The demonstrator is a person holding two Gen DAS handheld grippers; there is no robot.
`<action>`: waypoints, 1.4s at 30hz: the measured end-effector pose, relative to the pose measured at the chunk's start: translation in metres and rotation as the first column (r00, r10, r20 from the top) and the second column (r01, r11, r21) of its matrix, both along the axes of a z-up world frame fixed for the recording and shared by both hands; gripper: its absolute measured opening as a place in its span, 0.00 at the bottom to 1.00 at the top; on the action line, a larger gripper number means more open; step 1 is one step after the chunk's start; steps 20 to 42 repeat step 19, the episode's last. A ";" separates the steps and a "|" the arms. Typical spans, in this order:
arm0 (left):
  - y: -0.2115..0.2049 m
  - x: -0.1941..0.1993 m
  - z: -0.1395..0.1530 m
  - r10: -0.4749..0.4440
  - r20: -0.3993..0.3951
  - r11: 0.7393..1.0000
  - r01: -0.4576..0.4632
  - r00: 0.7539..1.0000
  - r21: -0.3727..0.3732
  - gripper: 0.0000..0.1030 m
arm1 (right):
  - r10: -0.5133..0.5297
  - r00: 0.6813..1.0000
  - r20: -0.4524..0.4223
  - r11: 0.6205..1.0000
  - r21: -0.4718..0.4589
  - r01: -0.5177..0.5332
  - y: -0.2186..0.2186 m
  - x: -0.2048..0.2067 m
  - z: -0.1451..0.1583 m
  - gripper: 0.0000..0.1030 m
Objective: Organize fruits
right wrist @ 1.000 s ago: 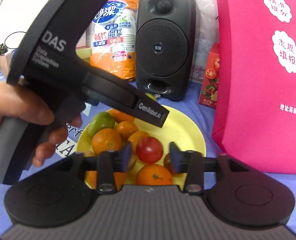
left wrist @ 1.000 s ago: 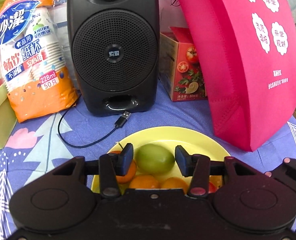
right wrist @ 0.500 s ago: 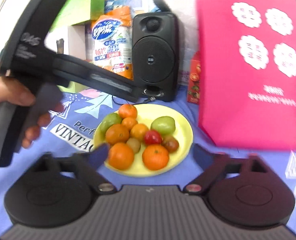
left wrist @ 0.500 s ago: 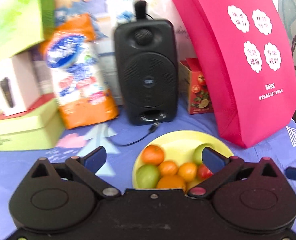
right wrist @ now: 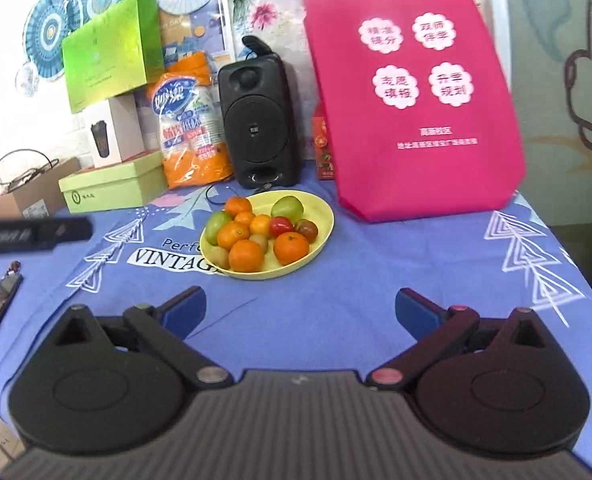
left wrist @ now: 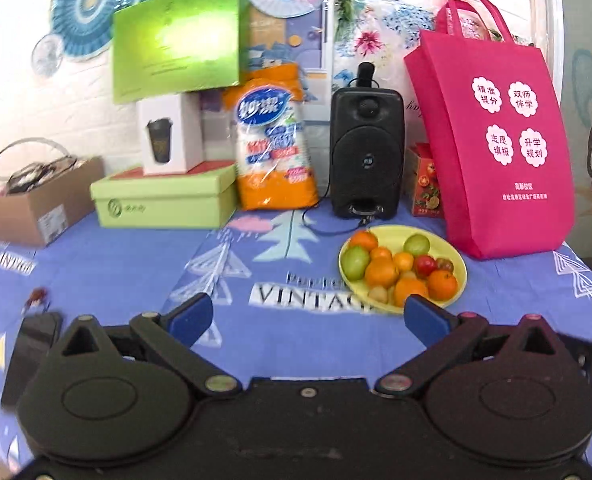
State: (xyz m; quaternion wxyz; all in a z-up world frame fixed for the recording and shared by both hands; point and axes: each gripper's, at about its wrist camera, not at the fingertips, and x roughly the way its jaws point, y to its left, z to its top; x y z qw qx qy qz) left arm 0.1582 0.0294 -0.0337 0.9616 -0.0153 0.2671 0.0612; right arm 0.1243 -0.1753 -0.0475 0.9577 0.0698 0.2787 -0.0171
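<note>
left gripper [left wrist: 307,315]: fingers spread wide, empty | right gripper [right wrist: 301,307]: fingers spread wide, empty | fruit all piled on yellow plate [right wrist: 323,227], ahead of both finger pairs, apart from them | looks done; if regrasping, take top mandarin [right wrist: 246,255], close slowly, avoid squashing red tomato [right wrist: 281,227]

Black left gripper [left wrist: 307,318] and grey-ribbed right gripper [right wrist: 301,310], blue fingertip pads [left wrist: 190,317], silver and red pivot screws.

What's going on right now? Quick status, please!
Left gripper open, empty. Right gripper open, empty. Fruit all on yellow plate. Nothing between grippers and plate.
</note>
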 end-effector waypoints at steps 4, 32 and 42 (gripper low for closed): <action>0.005 -0.030 0.001 0.010 -0.003 1.000 -0.010 1.000 0.001 1.00 | 0.022 0.999 0.023 0.999 -0.027 -0.022 0.013 -0.019 0.010 1.00; 0.021 -0.077 0.013 0.090 0.060 0.995 -0.088 0.994 -0.037 1.00 | 0.101 0.994 0.047 0.988 -0.121 -0.095 0.048 -0.042 0.024 1.00; 0.021 -0.077 0.013 0.090 0.060 0.995 -0.088 0.994 -0.037 1.00 | 0.101 0.994 0.047 0.988 -0.121 -0.095 0.048 -0.042 0.024 1.00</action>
